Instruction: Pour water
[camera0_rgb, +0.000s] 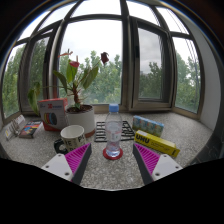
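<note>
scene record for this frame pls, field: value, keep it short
surface: speckled stone sill in a bay window
gripper: gripper open, pink pads either side of the bottle
bottle: clear water bottle, blue cap on, upright between the fingers, gaps at both sides
mug: white mug, left of the bottle, upright
plant: potted plant behind the mug
yellow box: yellow box, right of the bottle
task state: bottle not yet grasped, no pouring
</note>
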